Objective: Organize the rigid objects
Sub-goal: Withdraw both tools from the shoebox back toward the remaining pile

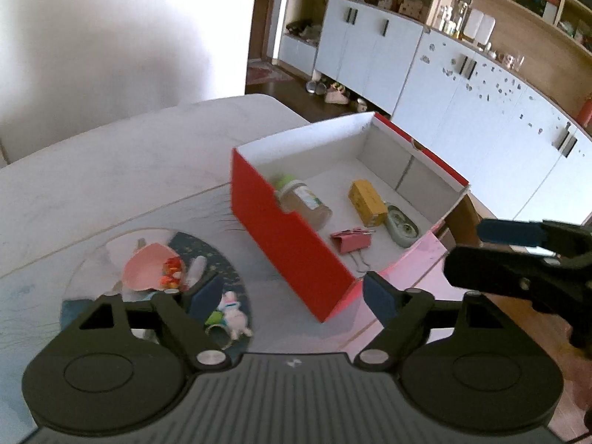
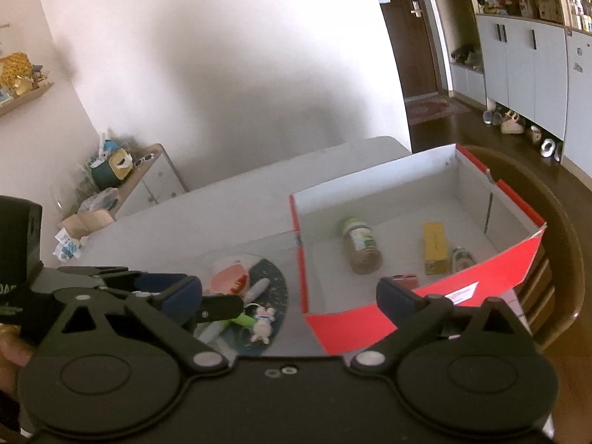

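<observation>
While four things already lie in the red box (image 1: 288,244), several more wait on the plate (image 1: 236,281).
A jar (image 1: 305,201), yellow box (image 1: 366,201), pink clip (image 1: 349,240) and small case (image 1: 401,224) are inside; the left gripper (image 1: 292,294) and right gripper (image 2: 288,296) both have their fingers spread and hold nothing, near the plate on the table (image 1: 111,170).

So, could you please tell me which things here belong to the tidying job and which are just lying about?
Job:
red box
jar, yellow carton, pink binder clip, grey-green case, all inside it
dark mat with bunny charm, pink piece

Lying about:
shoes
cabinets
wooden chair
</observation>
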The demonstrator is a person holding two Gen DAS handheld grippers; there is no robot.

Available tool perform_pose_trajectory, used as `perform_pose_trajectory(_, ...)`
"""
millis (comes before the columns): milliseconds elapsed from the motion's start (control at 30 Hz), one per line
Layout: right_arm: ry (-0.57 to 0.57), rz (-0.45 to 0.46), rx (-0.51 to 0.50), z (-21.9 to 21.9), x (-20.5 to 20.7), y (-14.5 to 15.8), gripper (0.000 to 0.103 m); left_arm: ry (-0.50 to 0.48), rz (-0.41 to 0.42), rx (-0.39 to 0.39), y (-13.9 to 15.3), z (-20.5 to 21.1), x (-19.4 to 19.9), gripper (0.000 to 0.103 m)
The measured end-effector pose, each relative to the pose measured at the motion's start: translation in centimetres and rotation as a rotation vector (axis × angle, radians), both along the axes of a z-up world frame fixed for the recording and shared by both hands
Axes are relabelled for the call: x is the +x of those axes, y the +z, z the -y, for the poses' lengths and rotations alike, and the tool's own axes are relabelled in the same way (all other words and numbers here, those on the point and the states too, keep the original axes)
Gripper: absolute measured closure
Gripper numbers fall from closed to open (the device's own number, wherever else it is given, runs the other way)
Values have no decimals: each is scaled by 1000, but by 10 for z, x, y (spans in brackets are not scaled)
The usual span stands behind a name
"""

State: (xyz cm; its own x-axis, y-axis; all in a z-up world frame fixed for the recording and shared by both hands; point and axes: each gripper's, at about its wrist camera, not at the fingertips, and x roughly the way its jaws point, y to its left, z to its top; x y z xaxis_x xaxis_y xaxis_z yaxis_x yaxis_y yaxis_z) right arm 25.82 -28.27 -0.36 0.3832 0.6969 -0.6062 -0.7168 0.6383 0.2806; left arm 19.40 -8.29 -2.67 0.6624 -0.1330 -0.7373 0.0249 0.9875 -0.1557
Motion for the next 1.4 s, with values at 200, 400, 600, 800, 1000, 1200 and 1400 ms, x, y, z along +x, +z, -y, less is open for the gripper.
perform_pose_trajectory(200,-24,-6,1,-12,-19,-8,0,21,4,27,-7,-25,-14,19)
perform_pose_trajectory(400,-34,30,-34,-27,-40,-19,0,42,30,38,-17,-53,-27,19)
perform_pose_trajectory(600,-20,39,-77,-47,-54,-39,0,61,37,40,-31,-82,-36,19)
perform_pose_trajectory(800,18,69,-127,-66,-66,-57,1,67,24,71,-52,-101,-41,19)
perform_pose_trajectory(1000,35,59,-166,-80,-73,-75,3,80,-28,5,-74,-117,-45,19)
perform_pose_trajectory(1200,42,71,-208,-94,-71,-92,8,145,-19,13,-87,-126,-44,19)
perform_pose_trajectory(1400,23,85,-242,-114,-63,-109,22,166,-25,13,-102,-134,-32,19)
